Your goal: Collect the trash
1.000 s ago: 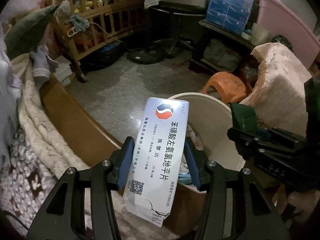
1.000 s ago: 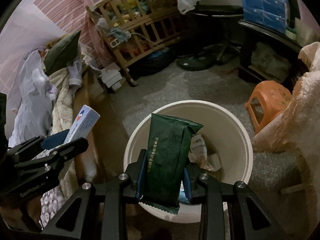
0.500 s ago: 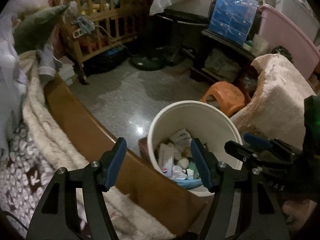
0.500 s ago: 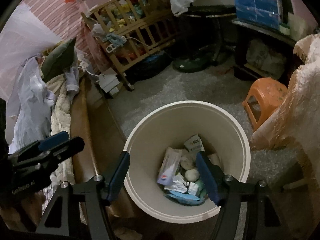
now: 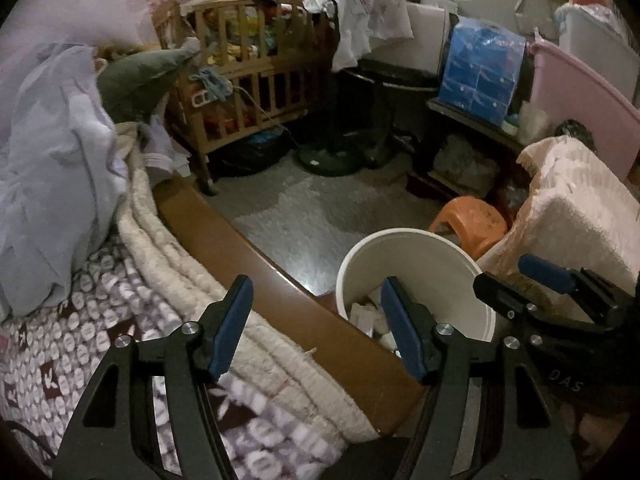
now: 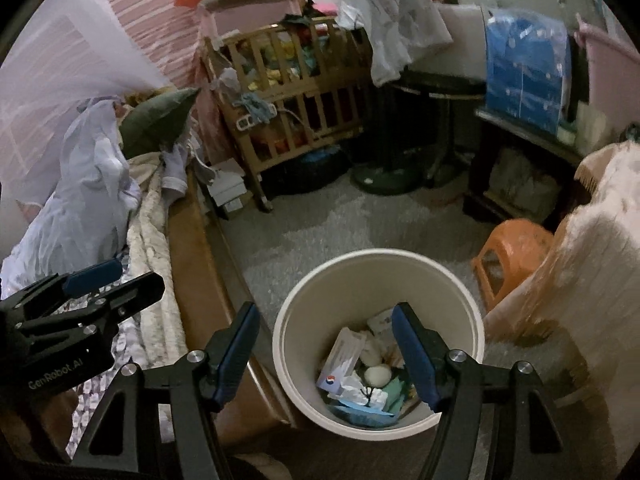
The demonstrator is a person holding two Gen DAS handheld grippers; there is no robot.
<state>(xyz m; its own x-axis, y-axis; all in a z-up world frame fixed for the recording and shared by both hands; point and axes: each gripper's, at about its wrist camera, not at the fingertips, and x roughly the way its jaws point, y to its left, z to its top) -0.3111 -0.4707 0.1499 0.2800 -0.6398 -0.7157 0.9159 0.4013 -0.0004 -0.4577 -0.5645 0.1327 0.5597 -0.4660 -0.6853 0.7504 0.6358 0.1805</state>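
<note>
The white bin (image 6: 378,276) stands on the floor (image 6: 320,224) beside the bed (image 5: 280,312) and holds trash (image 6: 360,376): a flat white box (image 6: 340,360), crumpled paper, round pale lumps and a green packet (image 6: 394,390). A second ago the left gripper (image 5: 316,328) clasped that box and the right gripper (image 6: 326,350) the packet; both jaws have just been opening and now stand released, empty. Only the right view shows the bin's bottom; the left shows its rim and more bed.
</note>
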